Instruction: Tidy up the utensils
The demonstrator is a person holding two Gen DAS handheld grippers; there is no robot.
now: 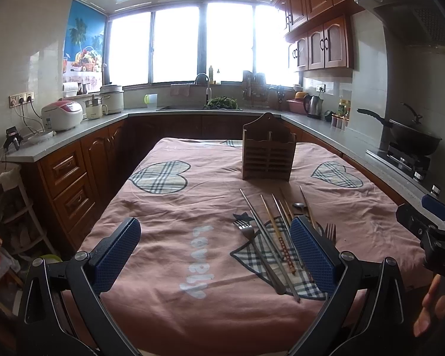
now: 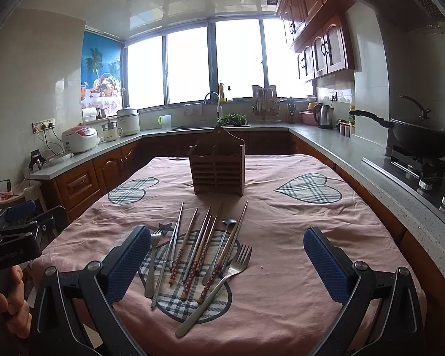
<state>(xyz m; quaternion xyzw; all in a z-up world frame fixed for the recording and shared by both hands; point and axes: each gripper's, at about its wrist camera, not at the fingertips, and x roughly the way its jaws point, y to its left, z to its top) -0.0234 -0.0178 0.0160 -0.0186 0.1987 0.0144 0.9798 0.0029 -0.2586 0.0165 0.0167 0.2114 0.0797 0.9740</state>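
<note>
Both tools, left (image 1: 215, 255) and right (image 2: 227, 262), are hovering agape; steel forks (image 2: 222, 279) are looking slippery, chopsticks (image 2: 192, 255) light; I'd pinch mid-handle.

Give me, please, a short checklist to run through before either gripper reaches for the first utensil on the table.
1. Left gripper open, holding nothing: ok.
2. Right gripper open, holding nothing: ok.
3. Wooden holder upright on the pink cloth: ok.
4. Holder compartments free of contents: cannot tell, tops seen only edge-on.
5. Utensils separated for a clean single pick: not ok; chopsticks, spoon and forks lie crowded, some overlapping.
</note>
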